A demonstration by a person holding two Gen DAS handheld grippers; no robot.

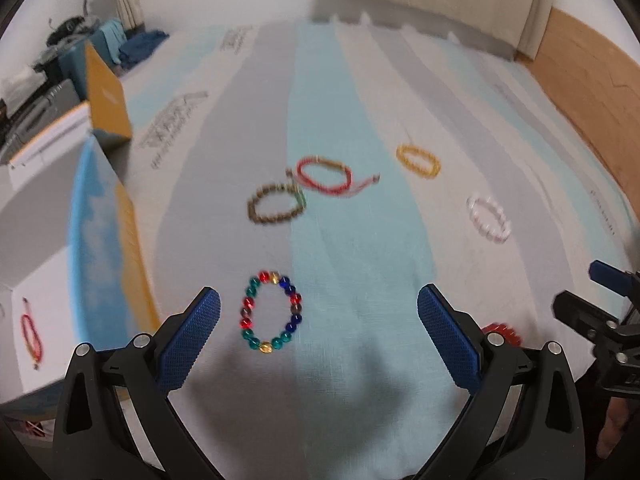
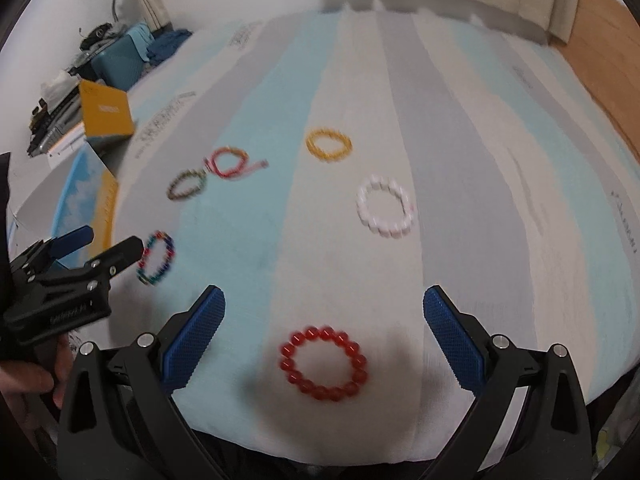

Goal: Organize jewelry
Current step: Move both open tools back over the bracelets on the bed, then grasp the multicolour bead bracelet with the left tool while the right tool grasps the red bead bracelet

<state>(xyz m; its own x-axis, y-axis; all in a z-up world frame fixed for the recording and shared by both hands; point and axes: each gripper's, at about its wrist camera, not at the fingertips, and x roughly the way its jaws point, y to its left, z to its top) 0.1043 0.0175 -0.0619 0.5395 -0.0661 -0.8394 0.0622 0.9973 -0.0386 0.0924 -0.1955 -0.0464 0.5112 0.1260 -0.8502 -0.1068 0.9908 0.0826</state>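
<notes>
Several bracelets lie on a striped cloth (image 1: 360,80). A multicolour bead bracelet (image 1: 271,312) lies just ahead of my open, empty left gripper (image 1: 318,308), nearer its left finger. A red bead bracelet (image 2: 323,364) lies between the fingers of my open, empty right gripper (image 2: 324,308). Farther out lie a brown bead bracelet (image 1: 276,204), a red cord bracelet (image 1: 326,176), a yellow bracelet (image 1: 418,161) and a white bead bracelet (image 1: 489,219). The white one (image 2: 386,211) and yellow one (image 2: 329,144) also show in the right wrist view. The left gripper (image 2: 108,246) shows at the left of the right wrist view.
An open white box (image 1: 44,216) with blue and yellow sides stands at the left; a red cord bracelet (image 1: 31,336) lies inside it. Clutter and a blue suitcase (image 2: 120,60) sit at the far left. A wooden floor (image 1: 592,92) lies to the right.
</notes>
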